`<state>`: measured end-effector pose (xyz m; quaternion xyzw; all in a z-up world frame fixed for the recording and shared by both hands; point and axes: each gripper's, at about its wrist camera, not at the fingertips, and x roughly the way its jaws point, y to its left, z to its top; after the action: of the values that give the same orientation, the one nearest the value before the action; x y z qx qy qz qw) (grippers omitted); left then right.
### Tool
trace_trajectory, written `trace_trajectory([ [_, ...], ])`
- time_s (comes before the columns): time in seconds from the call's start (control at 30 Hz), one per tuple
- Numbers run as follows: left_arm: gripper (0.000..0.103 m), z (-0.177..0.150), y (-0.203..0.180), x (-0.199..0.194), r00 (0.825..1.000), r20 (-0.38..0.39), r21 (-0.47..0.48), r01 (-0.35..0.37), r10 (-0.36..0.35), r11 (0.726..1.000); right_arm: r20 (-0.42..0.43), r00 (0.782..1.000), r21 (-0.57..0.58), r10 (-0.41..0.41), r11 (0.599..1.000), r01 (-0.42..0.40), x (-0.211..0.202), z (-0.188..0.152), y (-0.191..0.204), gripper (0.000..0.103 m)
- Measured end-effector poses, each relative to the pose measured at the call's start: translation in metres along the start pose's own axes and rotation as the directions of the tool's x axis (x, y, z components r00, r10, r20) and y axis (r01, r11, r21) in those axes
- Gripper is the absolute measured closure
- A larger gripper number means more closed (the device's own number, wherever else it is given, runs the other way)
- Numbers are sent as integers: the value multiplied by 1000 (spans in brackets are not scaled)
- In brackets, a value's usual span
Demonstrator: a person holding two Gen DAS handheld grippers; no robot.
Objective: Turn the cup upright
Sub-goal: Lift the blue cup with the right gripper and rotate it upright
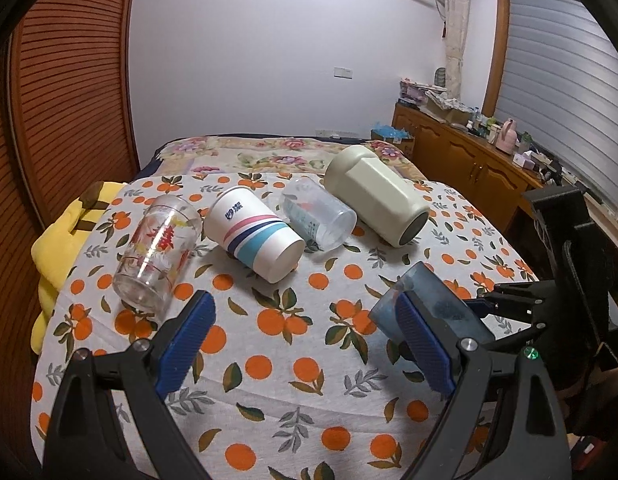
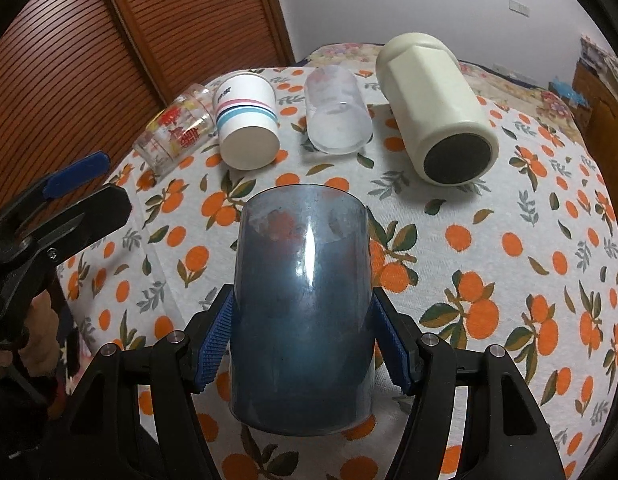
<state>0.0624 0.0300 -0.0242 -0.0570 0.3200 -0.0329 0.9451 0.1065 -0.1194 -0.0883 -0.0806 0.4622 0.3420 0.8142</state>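
A dark blue translucent cup (image 2: 303,300) lies on its side between the pads of my right gripper (image 2: 303,344), which is shut on it low over the orange-print tablecloth (image 2: 489,240). In the left wrist view the blue cup (image 1: 441,308) shows at the right, partly behind my own right pad, with the right gripper's black frame (image 1: 565,280) beside it. My left gripper (image 1: 305,348) is open and empty above the cloth, left of the blue cup. It shows at the left edge of the right wrist view (image 2: 73,184).
Four more cups lie on their sides in a row farther back: a printed glass (image 1: 157,252), a striped paper cup (image 1: 255,232), a clear plastic cup (image 1: 319,216) and a cream tumbler (image 1: 375,194). A yellow cloth (image 1: 65,240) hangs at the table's left. A wooden cabinet (image 1: 477,160) stands at right.
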Motion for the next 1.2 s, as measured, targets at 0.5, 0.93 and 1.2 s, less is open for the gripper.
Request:
trace_trajectory([
  [0.5,11,6,-5,0,1000,-1,-5,12,-12,1000,67,998,16,11,1000,-12,-37,-5,-2,30],
  [0.93,11,19,-56,22,991,-128,27,50,-46,998,189,978,38,-94,995,88,-89,-26,-28,29],
  [1.2,11,25,-71,50,958,-281,-24,58,-63,998,219,969,80,-119,991,104,-96,-42,-50,29],
])
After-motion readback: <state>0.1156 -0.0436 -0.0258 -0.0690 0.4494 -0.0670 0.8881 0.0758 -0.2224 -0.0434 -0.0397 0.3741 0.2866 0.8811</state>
